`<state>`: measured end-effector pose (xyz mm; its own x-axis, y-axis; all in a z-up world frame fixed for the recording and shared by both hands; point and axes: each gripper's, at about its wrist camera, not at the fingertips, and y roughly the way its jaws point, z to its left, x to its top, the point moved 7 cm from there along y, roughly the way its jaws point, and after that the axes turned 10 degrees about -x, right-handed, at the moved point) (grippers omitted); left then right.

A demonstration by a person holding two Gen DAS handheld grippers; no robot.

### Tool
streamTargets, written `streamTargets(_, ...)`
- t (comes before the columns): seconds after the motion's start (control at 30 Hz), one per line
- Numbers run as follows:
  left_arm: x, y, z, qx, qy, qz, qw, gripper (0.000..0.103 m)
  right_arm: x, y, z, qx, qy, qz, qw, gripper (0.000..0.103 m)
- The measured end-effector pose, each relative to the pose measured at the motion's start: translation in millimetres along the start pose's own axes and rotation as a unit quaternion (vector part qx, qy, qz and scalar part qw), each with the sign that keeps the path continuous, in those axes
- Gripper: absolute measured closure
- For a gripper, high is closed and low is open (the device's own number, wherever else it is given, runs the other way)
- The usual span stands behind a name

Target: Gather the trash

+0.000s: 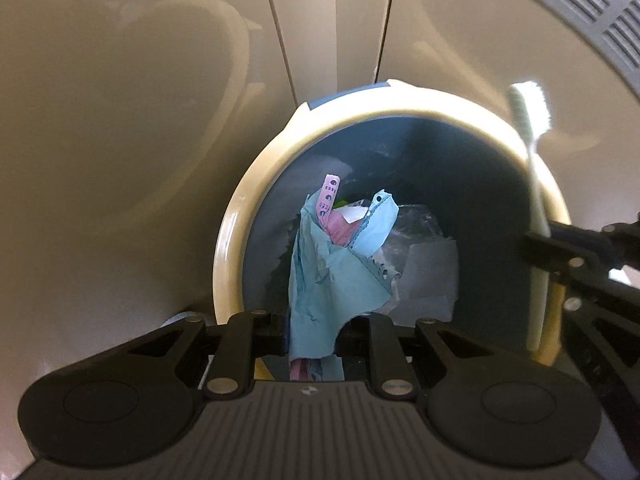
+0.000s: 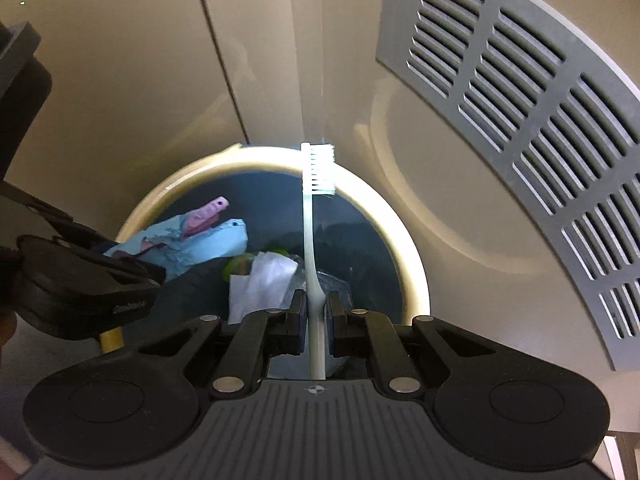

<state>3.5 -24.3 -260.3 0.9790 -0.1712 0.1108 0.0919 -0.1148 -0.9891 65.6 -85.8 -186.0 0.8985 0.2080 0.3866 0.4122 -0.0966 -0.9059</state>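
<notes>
A round bin with a cream rim (image 1: 228,248) and a dark blue inside sits right below both grippers. My left gripper (image 1: 316,332) is shut on a crumpled light-blue and pink paper (image 1: 332,276) that hangs over the bin's mouth. In the right wrist view that paper (image 2: 208,240) sticks out of the left gripper (image 2: 132,268) at the left edge. My right gripper (image 2: 317,312) is shut on the handle of a white toothbrush (image 2: 310,232), whose bristles point away over the bin rim (image 2: 412,256). The toothbrush (image 1: 534,184) and right gripper (image 1: 540,246) also show at the right of the left wrist view.
Inside the bin lie white paper (image 2: 260,280), clear plastic (image 1: 416,232) and something green (image 2: 240,264). Cream glossy cabinet panels (image 1: 140,100) stand close behind the bin. A grey slotted vent grille (image 2: 520,140) is at the right.
</notes>
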Motion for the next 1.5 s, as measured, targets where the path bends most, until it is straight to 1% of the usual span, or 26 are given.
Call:
streamTargets(0.07, 0, 5, 0, 0.002, 0.006, 0.005, 1.0, 0.081, 0, 7, -1, -0.002, 0.006, 0.011, 1.0, 0.092)
streamTargets(0.1, 0, 7, 0, 0.004, 0.009, 0.006, 0.9999, 0.078, 0, 10, -2, -0.003, 0.01, 0.015, 1.0, 0.092)
streamTargets(0.17, 1, 11, -2, 0.003, 0.016, 0.005, 0.9999, 0.059, 1, 15, -2, -0.003, 0.018, 0.022, 1.0, 0.091)
streamTargets(0.2, 2, 12, -3, 0.002, 0.019, 0.008, 0.9998, 0.03, 2, 15, -2, -0.003, 0.022, 0.022, 1.0, 0.091)
streamTargets(0.23, 3, 13, -4, 0.002, 0.02, 0.012, 0.9997, 0.005, 1, 16, -4, -0.004, 0.024, 0.024, 0.999, 0.088)
streamTargets(0.27, 3, 10, -4, -0.001, 0.021, 0.006, 0.9998, 0.001, 0, 15, -6, -0.007, 0.027, 0.026, 0.999, 0.072)
streamTargets(0.3, 3, 7, -2, 0.005, 0.023, -0.004, 0.9997, 0.001, -1, 13, -8, -0.016, 0.031, 0.024, 0.999, 0.055)
streamTargets(0.33, 2, 4, -2, 0.009, 0.028, -0.007, 0.9995, 0.0, -2, 10, -10, -0.023, 0.033, 0.019, 0.999, 0.048)
streamTargets(0.37, 0, 2, -2, 0.007, 0.03, -0.004, 0.9995, 0.0, -3, 6, -11, -0.023, 0.031, 0.014, 0.999, 0.038)
streamTargets(0.4, -1, -1, -1, 0.004, 0.03, 0.0, 0.9995, 0.0, -4, 2, -10, -0.021, 0.029, 0.011, 0.999, 0.034)
streamTargets(0.43, -3, -5, 0, 0.002, 0.029, -0.002, 0.9996, 0.0, -5, -4, -10, -0.017, 0.027, 0.009, 0.999, 0.032)
streamTargets(0.53, -8, -27, -2, 0.009, 0.04, -0.023, 0.9989, 0.0, -9, -27, -10, -0.006, 0.022, -0.007, 1.0, 0.025)
streamTargets(0.6, -13, -44, -5, 0.014, 0.053, -0.037, 0.9978, 0.0, -12, -44, -10, -0.001, 0.018, -0.02, 1.0, 0.019)
streamTargets(0.7, -24, -69, -8, 0.017, 0.065, -0.049, 0.9965, 0.0, -16, -71, -14, 0.005, 0.007, -0.031, 0.999, 0.018)
streamTargets(0.77, -33, -84, -8, 0.026, 0.066, -0.052, 0.9961, 0.0, -19, -86, -17, 0.002, 0.007, -0.041, 0.999, 0.016)
streamTargets(0.83, -42, -95, -11, 0.036, 0.058, -0.063, 0.9957, 0.0, -22, -102, -20, -0.003, 0.013, -0.056, 0.998, 0.015)
streamTargets(0.9, -48, -105, -14, 0.033, 0.045, -0.068, 0.9961, 0.0, -26, -117, -23, -0.009, 0.02, -0.073, 0.997, 0.015)
streamTargets(0.97, -53, -109, -14, 0.027, 0.036, -0.075, 0.9962, 0.0, -29, -127, -22, -0.013, 0.025, -0.086, 0.996, 0.014)
streamTargets(1.13, -64, -124, -15, 0.038, 0.031, -0.103, 0.9935, 0.0, -44, -152, -25, -0.025, 0.022, -0.1, 0.994, 0.011)
streamTargets(1.3, -71, -125, -13, 0.021, 0.016, -0.095, 0.9951, 0.0, -49, -167, -29, -0.041, 0.026, -0.11, 0.993, 0.007)
streamTargets(1.4, -72, -128, -9, 0.026, 0.012, -0.1, 0.9946, 0.0, -51, -173, -28, -0.05, 0.017, -0.117, 0.992, 0.006)
streamTargets(1.5, -73, -131, -5, 0.031, 0.006, -0.105, 0.994, 0.0, -51, -171, -24, -0.056, 0.004, -0.121, 0.991, 0.006)
